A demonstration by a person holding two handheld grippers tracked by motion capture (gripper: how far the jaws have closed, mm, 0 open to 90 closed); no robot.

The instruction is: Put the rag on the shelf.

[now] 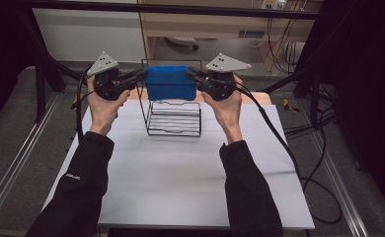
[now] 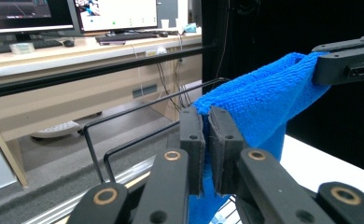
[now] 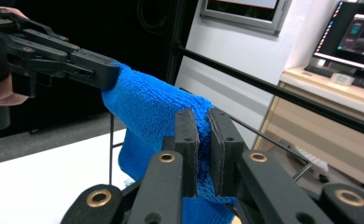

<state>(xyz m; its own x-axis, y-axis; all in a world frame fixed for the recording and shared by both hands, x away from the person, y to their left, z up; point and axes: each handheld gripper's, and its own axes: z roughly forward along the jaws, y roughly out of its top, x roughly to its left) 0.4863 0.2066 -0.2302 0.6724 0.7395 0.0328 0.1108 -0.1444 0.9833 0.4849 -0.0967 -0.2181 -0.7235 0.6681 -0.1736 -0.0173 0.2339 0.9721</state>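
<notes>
A folded blue cloth [image 1: 171, 82] hangs stretched between my two grippers, above the top bar of a black wire rack [image 1: 174, 118]. My left gripper [image 1: 140, 75] is shut on the cloth's left end and my right gripper [image 1: 192, 75] is shut on its right end. In the left gripper view the jaws pinch the blue cloth [image 2: 259, 102] at my left gripper [image 2: 207, 135], with the other gripper [image 2: 346, 65] clamped on the far end. In the right gripper view the cloth [image 3: 152, 112] is pinched by my right gripper [image 3: 203, 140], and the other gripper [image 3: 68, 63] holds its far end.
The wire rack stands at the far middle of a white table [image 1: 180, 173]. Black frame bars [image 1: 180, 9] cross behind it. Cables [image 1: 304, 163] trail off the table's right side. A desk with monitors [image 2: 115, 14] stands beyond.
</notes>
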